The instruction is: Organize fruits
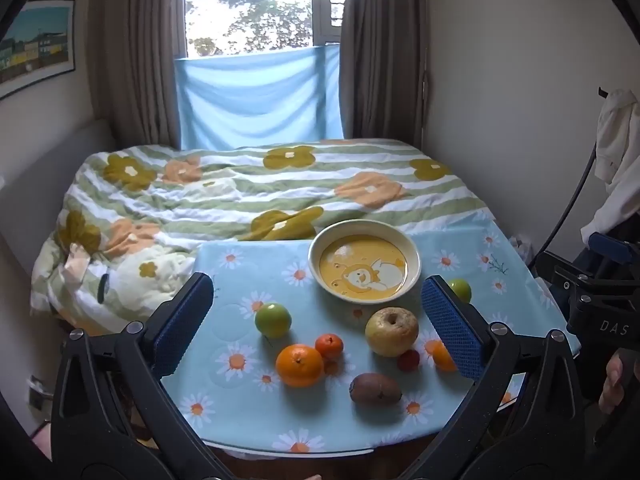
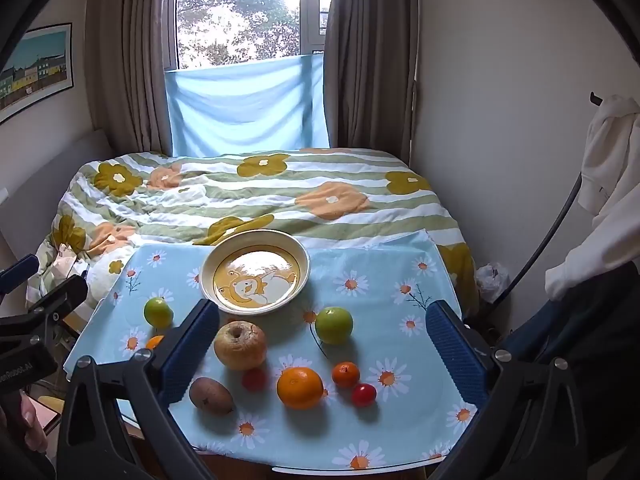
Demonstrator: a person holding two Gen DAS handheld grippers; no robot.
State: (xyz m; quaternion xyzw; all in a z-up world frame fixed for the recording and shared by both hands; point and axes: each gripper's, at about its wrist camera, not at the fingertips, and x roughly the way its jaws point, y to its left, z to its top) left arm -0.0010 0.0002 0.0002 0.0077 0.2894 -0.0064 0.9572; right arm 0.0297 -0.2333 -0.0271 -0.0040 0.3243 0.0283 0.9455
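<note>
A cream bowl (image 1: 414, 256) (image 2: 208, 280) with a bear picture stands empty at the far side of the daisy tablecloth (image 1: 248, 264) (image 2: 380, 264). Loose in front of it lie two green apples (image 1: 273, 320) (image 2: 334, 325), a yellow-brown apple (image 1: 392, 331) (image 2: 240, 345), a big orange (image 1: 299, 365) (image 2: 300, 387), a small tangerine (image 1: 329, 346) (image 2: 345, 374), a brown fruit (image 1: 375, 388) (image 2: 211, 395) and two small red tomatoes (image 2: 363, 394). My left gripper (image 1: 317, 282) and right gripper (image 2: 323, 309) hover above the fruit, both open and holding nothing.
A bed with a flowered duvet (image 1: 240, 188) butts against the table's far edge. Curtains and a window lie beyond it. White clothing (image 2: 608, 160) hangs at the right wall. A second orange (image 1: 442, 356) is half hidden behind my left gripper's right finger.
</note>
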